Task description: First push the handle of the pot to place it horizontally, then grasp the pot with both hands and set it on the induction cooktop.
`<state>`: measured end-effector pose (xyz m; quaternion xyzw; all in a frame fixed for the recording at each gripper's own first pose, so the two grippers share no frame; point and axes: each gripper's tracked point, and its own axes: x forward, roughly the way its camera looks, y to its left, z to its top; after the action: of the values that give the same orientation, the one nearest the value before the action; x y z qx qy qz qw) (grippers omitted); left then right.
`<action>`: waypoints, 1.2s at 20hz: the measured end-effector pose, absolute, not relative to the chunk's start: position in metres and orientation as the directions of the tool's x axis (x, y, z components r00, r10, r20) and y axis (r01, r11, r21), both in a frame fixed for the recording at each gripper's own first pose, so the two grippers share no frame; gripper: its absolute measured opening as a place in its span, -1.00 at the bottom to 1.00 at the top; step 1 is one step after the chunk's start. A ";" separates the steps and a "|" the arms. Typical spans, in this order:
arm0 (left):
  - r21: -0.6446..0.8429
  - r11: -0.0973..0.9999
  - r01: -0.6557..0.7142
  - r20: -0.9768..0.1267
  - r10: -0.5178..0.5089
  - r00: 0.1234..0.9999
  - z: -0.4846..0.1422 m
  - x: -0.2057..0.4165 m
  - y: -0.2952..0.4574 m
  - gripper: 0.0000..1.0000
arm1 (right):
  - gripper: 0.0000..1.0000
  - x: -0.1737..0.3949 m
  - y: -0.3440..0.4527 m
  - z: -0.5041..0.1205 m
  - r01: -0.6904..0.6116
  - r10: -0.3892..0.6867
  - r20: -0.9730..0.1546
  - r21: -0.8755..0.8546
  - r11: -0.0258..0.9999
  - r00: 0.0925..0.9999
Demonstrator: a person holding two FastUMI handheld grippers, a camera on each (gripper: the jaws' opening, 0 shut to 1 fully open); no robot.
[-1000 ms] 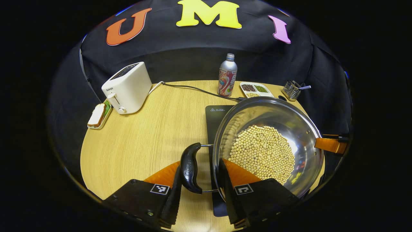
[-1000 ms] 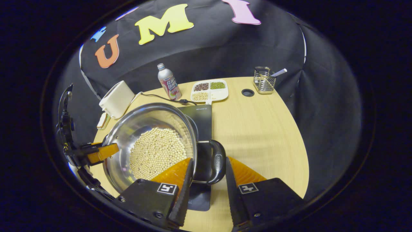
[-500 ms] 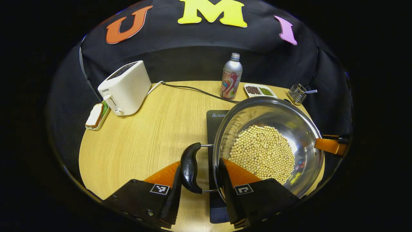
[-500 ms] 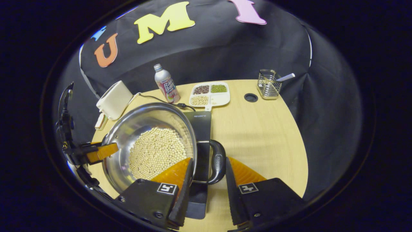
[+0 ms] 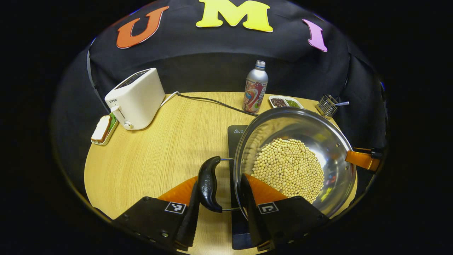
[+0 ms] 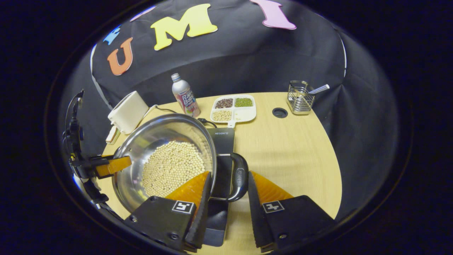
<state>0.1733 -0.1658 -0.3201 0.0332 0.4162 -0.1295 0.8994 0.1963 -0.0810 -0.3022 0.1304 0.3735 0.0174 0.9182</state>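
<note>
Between the fingers of the left gripper (image 5: 219, 209) a black pot handle (image 5: 208, 184) is sitting, and the pot (image 5: 331, 141) itself is spreading out just beyond and to the right of those fingers. Whether both fingers are pressing on the handle I cannot tell; the left one is lying against it, while the right one seems to be at the pot's wall. The pot is brimming with pale soybeans (image 5: 288, 168) (a shallow heap across the bottom). Under it, the black induction cooktop (image 5: 236, 132) is peeking out, its near edge running down between the fingers.

Over on the other side, the right gripper (image 6: 228, 209) is straddling the opposite handle (image 6: 240, 177) in the same fashion, with the pot (image 6: 148, 140) lying ahead and to its left; again, real contact on both sides is not something I can make out. Far across the pot from it, an orange finger of the left gripper is showing at the rim.

Well ahead of the left gripper and off to its left, a white toaster (image 5: 136, 99) is standing on the wooden table (image 5: 155, 156), with a slice of bread on a small tray (image 5: 102, 128) beside it. Straight ahead, a drink bottle (image 5: 255, 88) is standing upright, and near it a divided dish of beans (image 6: 233, 108) and a wire holder (image 6: 300, 97) are resting.
</note>
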 end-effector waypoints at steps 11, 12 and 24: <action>-0.029 0.961 0.275 -0.743 -0.205 0.637 -0.320 0.176 -0.167 0.25 | 0.10 0.195 -0.083 -0.302 0.086 0.124 -0.663 0.275 0.957 0.738; -0.022 0.959 0.283 -0.744 -0.205 0.636 -0.321 0.176 -0.167 0.48 | 0.11 0.196 -0.083 -0.302 0.081 0.127 -0.661 0.275 0.958 0.740; 0.070 0.970 0.232 -0.605 -0.144 0.783 -0.268 0.162 -0.150 0.92 | 0.65 0.175 -0.097 -0.269 0.024 0.092 -0.573 0.191 0.981 0.815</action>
<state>0.1619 -0.1505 -0.2676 0.0705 0.3141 -0.0998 0.9415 0.1747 -0.0966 -0.2692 0.0950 0.3038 0.0178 0.9478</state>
